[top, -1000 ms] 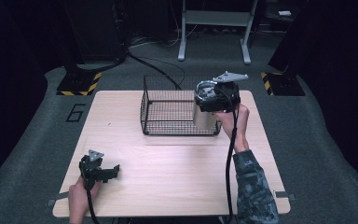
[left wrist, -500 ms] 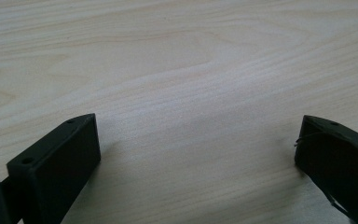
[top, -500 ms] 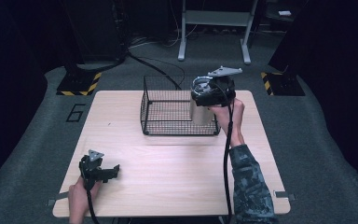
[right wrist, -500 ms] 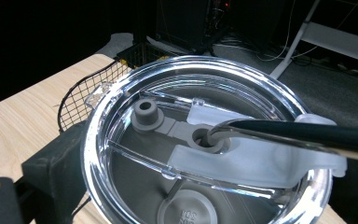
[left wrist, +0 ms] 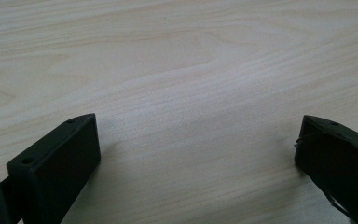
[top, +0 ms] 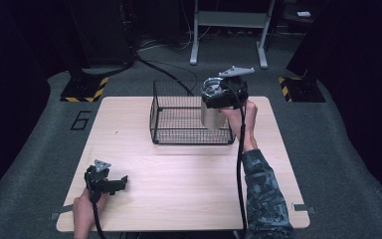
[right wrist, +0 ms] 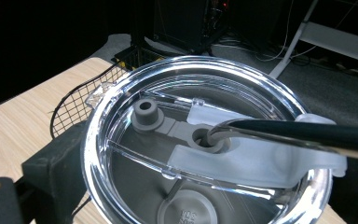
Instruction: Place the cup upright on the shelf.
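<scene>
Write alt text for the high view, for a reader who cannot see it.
A person's right gripper holds a steel tumbler with a clear lid at the right end of a black wire basket on a pale wooden table. The left gripper rests low near the table's front left, empty.

A dark "6" is marked on the grey floor (top: 81, 119) left of the table (top: 179, 189); the embossing on the tumbler (right wrist: 186, 215) bottom is unreadable.

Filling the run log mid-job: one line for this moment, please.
right gripper: shut on steel tumbler, held above wire basket | left gripper: open, low over table | tumbler lid: on
</scene>
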A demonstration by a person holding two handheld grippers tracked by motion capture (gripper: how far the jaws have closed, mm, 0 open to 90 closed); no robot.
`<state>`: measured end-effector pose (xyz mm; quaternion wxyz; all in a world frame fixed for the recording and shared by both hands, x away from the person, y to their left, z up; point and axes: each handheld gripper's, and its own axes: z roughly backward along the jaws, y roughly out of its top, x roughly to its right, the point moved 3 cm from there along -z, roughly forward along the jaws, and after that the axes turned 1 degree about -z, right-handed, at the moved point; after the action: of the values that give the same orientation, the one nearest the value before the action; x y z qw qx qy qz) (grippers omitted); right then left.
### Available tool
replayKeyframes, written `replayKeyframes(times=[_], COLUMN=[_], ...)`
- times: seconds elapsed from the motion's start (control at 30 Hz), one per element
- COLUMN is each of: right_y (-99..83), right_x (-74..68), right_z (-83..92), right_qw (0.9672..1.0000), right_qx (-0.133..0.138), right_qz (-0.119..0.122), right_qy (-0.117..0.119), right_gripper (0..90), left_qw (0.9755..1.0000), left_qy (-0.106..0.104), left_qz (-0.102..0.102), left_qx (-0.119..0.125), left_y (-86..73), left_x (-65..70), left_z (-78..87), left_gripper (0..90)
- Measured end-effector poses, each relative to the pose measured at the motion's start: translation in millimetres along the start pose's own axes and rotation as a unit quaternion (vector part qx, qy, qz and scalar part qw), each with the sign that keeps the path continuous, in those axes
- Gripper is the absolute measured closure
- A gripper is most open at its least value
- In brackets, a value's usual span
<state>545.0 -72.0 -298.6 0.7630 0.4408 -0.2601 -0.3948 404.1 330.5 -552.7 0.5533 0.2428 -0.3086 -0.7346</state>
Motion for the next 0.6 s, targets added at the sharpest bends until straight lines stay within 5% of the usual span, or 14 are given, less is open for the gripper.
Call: replayKeyframes(times=[0.6], right_y=[3.3], right_x=[5.1], right_z=[-19.1], right_qw=[0.9999], right_qx=[-0.005], right_qz=[-0.006], right_qy=[-0.006], right_gripper=[3.7], left_qw=[1.0], left_qy=[0.001], left_qz=[0.0], left_qx=[0.001], left_y=[0.0], left_x=[0.1], left_z=[-0.1], left_gripper=[0.0])
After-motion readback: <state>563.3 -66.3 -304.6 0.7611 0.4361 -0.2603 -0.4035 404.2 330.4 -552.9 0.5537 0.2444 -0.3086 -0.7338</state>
